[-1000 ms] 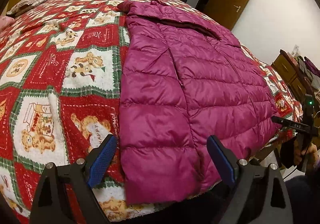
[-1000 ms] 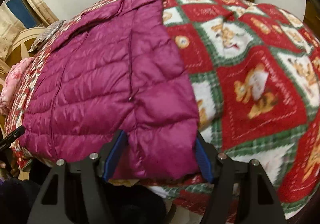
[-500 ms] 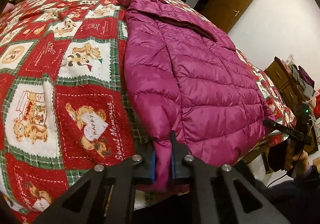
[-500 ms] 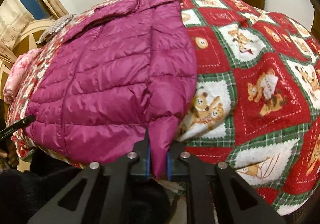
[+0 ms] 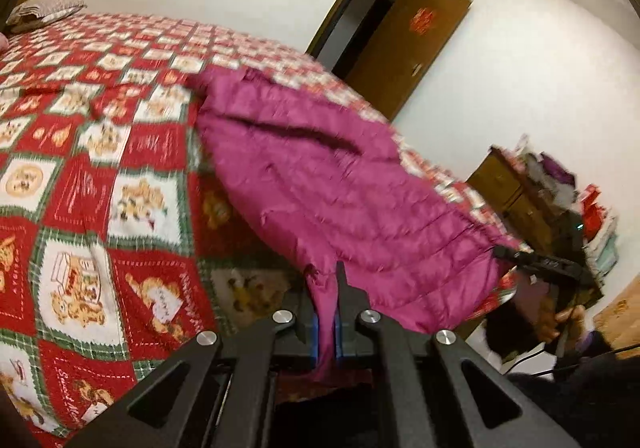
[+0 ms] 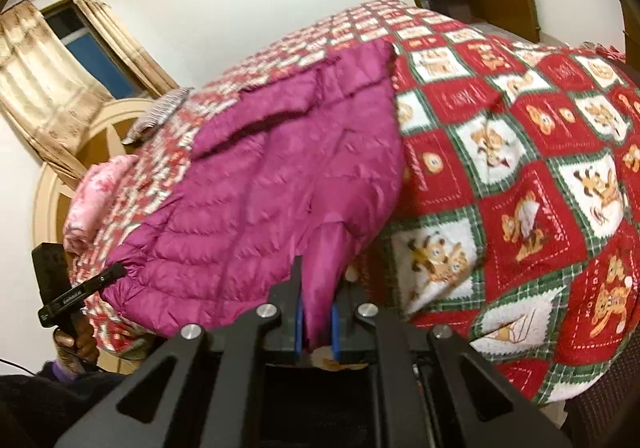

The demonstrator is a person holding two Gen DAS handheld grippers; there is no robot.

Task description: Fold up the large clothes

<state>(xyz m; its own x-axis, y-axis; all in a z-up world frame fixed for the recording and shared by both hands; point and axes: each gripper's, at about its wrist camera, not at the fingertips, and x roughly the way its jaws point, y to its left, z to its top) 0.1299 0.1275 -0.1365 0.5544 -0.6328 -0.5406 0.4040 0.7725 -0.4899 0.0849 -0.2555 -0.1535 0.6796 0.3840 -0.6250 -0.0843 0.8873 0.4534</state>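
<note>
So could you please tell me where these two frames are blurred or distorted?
Left wrist view: the down jacket and bedspread are motion-smeared, the tongs sharp, the door frame bowed. Right wrist view: milder smear, fisheye bulges the bed, tongs crisp.

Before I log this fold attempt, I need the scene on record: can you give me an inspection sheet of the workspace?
Surface: bed with a red teddy-bear quilt.
Job's things: magenta puffer jacket, hem end lifted off the quilt, collar end still resting on it.
Clutter: pillow; pink bedding.
Grippers: left tool and right tool each shut on a hem corner.
Cables: thin black cable near the right hand.
Surroundings: open brown door, curtained window, piled wooden dresser.
</note>
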